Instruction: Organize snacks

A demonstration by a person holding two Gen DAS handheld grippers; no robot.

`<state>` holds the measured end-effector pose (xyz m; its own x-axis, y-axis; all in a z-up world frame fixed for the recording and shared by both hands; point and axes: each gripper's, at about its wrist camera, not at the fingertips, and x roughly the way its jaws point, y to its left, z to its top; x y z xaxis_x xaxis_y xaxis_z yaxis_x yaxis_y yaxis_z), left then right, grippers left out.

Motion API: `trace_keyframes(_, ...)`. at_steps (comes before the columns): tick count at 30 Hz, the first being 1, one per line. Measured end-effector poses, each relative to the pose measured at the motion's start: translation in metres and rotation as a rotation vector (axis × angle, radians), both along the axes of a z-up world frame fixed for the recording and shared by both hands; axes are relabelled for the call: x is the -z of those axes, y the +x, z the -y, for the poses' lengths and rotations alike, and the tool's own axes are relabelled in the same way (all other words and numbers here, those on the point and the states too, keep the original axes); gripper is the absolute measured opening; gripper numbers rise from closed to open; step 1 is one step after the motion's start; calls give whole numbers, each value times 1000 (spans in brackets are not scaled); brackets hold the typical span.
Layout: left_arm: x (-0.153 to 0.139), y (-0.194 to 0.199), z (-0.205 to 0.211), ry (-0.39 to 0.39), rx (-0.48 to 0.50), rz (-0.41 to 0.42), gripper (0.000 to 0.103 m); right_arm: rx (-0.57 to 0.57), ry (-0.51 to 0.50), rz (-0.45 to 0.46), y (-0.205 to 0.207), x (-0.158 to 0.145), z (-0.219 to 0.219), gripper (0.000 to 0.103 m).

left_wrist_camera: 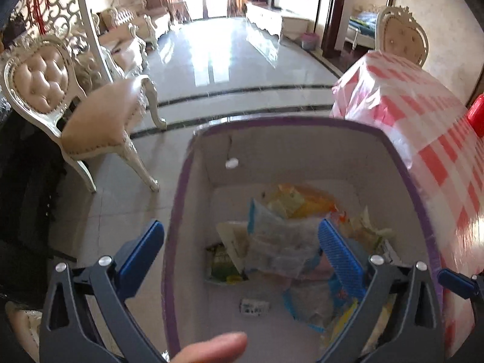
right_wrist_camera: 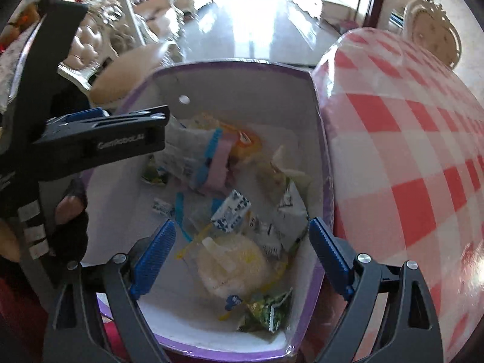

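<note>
- Chair [left_wrist_camera: 75, 112] stood on the floor, left of the box.
- Left hand-held gripper [left_wrist_camera: 242, 254] hung over the box [left_wrist_camera: 187, 211] with fingers wide apart, gripping nothing.
- Snacks [right_wrist_camera: 230, 211] lay heaped inside the box.
- Right hand-held gripper [right_wrist_camera: 242, 254] was spread wide above them, empty.
- Bench [right_wrist_camera: 408, 151], under a red-checked cloth, touched the box's right wall.

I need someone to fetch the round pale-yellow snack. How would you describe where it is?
Beside the red-checked table stands a purple-rimmed white box of snacks. The round pale-yellow pack lies near its close end, the only disc-shaped one.
</note>
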<state>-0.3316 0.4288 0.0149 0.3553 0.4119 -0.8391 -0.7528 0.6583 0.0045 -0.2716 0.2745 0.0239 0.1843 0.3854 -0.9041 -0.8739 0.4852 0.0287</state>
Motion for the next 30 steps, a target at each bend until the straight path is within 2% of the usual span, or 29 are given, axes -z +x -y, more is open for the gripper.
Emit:
trace_keyframes(2, 4, 0, 0, -11, -3, -22, 102, 8, -32, 14, -3, 2, -3, 87)
trace_keyframes(8, 5, -3, -2, -41, 3, -3, 102, 25, -56, 11, -4, 6, -5, 87)
trace_keyframes(30, 4, 4, 7, -69, 40, -1, 102, 40, -35, -9, -2, 2, -2, 87)
